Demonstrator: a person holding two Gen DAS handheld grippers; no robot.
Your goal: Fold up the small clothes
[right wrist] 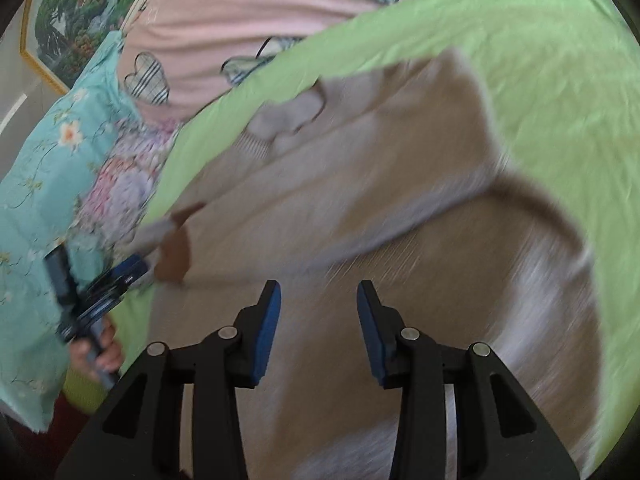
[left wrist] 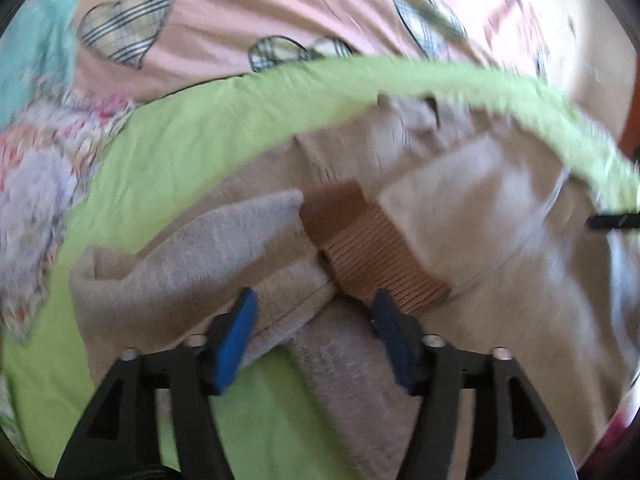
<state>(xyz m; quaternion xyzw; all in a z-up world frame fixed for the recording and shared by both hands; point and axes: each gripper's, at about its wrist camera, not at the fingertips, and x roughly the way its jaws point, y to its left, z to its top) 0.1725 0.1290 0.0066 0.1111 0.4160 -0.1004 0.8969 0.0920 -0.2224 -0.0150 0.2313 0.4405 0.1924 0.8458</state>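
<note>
A small beige sweater point(right wrist: 360, 184) lies on a green sheet point(right wrist: 560, 80). Its sleeve point(left wrist: 208, 256) with a brown ribbed cuff point(left wrist: 368, 248) lies folded across the body in the left wrist view. My left gripper point(left wrist: 316, 312) is open, its blue-padded fingers point(left wrist: 236, 340) on either side of the sleeve near the cuff. It also shows at the far left of the right wrist view point(right wrist: 132, 272), next to the cuff point(right wrist: 174, 252). My right gripper point(right wrist: 318, 300) is open and empty above the sweater's body. Both views are motion-blurred.
A pink cover with plaid hearts point(left wrist: 240, 12) lies beyond the green sheet point(left wrist: 180, 140). A floral cloth point(left wrist: 36, 184) and a turquoise flowered cloth point(right wrist: 48, 184) lie at the left. A framed picture point(right wrist: 68, 20) hangs on the wall at the far left.
</note>
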